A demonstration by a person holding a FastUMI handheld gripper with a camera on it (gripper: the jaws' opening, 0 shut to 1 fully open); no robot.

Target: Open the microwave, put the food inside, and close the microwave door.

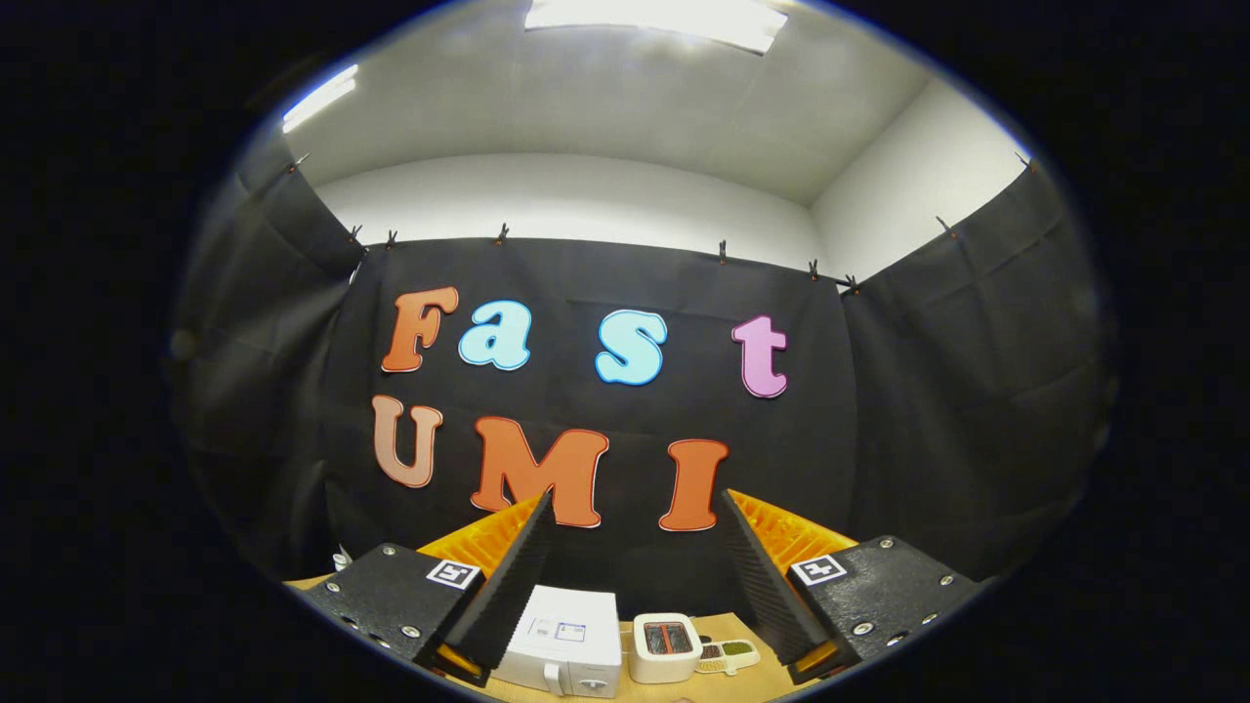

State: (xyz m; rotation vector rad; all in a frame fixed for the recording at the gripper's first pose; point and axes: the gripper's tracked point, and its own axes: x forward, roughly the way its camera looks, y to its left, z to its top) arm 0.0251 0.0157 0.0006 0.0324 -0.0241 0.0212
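So we're holding the gripper [637, 576] up high and tilted, looking down along its two fingers [508, 581] at the table [728, 625] far below. The fingers are spread wide apart with nothing between them but open air, not touching anything.

Down in the gap between the fingers we can see the microwave [564, 644], a white box sitting closer to the left finger, door facing us and looking closed as far as we can tell. Just beside it on the right there's a small white toaster [664, 646] with two slots in its top, and just right of that a little plate or tray [728, 654] with what looks like green and dark food on it. It's too small for us to say what the food actually is. All three sit in a row on the light wooden tabletop, well beyond the fingertips.

Behind everything hangs the black cloth wall [928, 391], clipped along its top edge, with the white room wall [566, 195] and ceiling lights [654, 18] above it.
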